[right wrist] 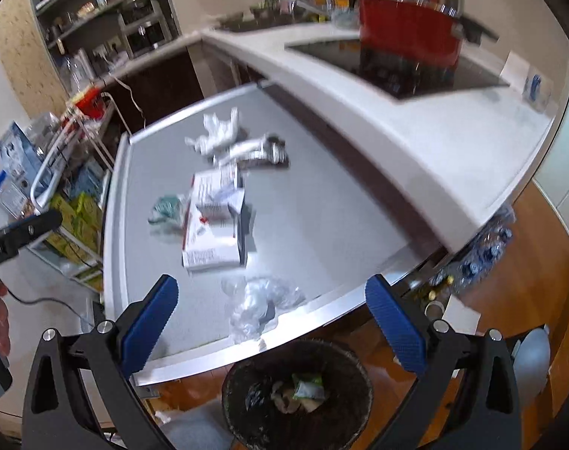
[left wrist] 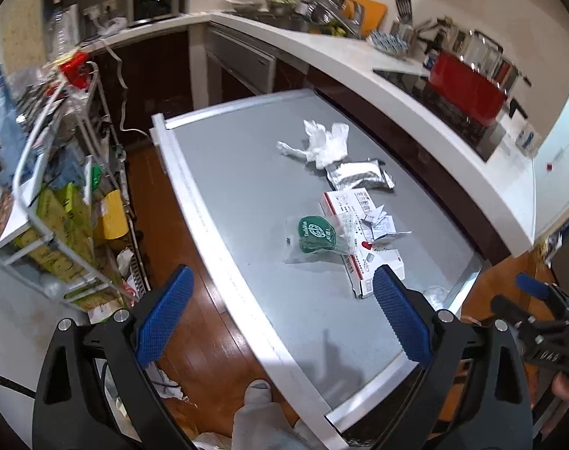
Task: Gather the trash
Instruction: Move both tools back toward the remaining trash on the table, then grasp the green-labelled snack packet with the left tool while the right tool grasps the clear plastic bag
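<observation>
Trash lies on a grey table (left wrist: 246, 187): a crumpled white tissue (left wrist: 323, 144), a silver foil pouch (left wrist: 361, 176), a white and red carton (left wrist: 363, 247), and a green-printed clear bag (left wrist: 314, 234). A crumpled clear plastic wrap (right wrist: 261, 302) lies near the table's front edge (right wrist: 322, 322). Below that edge stands a dark bin (right wrist: 297, 393) holding scraps. My left gripper (left wrist: 280, 315) is open and empty over the table's near left edge. My right gripper (right wrist: 271, 324) is open and empty, hovering above the bin and the plastic wrap. The same carton (right wrist: 215, 225) is blurred in the right wrist view.
A white wire rack (left wrist: 59, 195) full of packets stands left of the table. A white counter (left wrist: 415, 112) with a hob and a red pot (left wrist: 466, 88) runs behind it. Wooden floor (left wrist: 164, 195) lies between. A socked foot (left wrist: 258, 408) is below.
</observation>
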Action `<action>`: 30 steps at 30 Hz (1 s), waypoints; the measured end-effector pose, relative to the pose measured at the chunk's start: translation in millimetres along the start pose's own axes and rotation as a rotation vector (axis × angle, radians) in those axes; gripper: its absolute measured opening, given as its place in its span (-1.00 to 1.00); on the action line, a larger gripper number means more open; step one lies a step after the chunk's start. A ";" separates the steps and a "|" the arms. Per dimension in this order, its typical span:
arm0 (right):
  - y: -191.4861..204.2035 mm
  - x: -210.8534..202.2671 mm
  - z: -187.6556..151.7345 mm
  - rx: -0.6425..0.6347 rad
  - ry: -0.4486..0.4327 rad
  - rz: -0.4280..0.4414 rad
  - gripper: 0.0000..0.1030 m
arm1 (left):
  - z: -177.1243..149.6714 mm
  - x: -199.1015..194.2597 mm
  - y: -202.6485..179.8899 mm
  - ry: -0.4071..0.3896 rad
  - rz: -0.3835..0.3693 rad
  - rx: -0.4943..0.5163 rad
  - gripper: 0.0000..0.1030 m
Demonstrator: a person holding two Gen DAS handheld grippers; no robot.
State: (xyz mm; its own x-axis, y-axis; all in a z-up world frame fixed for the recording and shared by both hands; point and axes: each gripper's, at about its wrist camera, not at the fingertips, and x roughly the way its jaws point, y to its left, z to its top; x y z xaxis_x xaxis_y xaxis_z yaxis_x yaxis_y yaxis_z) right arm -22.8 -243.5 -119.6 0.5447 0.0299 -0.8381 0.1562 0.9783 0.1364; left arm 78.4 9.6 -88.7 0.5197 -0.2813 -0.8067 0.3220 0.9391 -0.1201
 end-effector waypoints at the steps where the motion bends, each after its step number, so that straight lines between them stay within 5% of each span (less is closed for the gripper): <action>1: 0.9 6.3 -1.2 0.005 0.016 0.001 0.91 | 2.1 6.3 -0.5 0.007 -0.003 0.012 0.88; 10: 11.5 66.7 -11.8 0.003 0.141 -0.024 0.91 | 20.5 94.2 -4.8 0.159 -0.148 0.141 0.88; 21: 9.4 91.1 -9.3 0.068 0.169 -0.040 0.89 | 29.7 140.4 -14.8 0.220 -0.205 0.225 0.88; 25: 14.6 97.5 -9.3 0.058 0.186 -0.043 0.71 | 30.1 148.9 -19.8 0.224 -0.219 0.220 0.88; 30: 25.7 100.4 -6.9 0.004 0.187 -0.064 0.23 | 26.2 159.5 -21.3 0.250 -0.232 0.228 0.68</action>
State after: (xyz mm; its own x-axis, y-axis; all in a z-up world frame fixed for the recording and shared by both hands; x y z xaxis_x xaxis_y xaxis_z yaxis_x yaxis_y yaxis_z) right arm 30.1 -213.9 -203.9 0.3712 0.0053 -0.9285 0.1894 0.9785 0.0812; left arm 175.2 -60.5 -199.7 0.2129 -0.3976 -0.8925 0.5898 0.7806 -0.2071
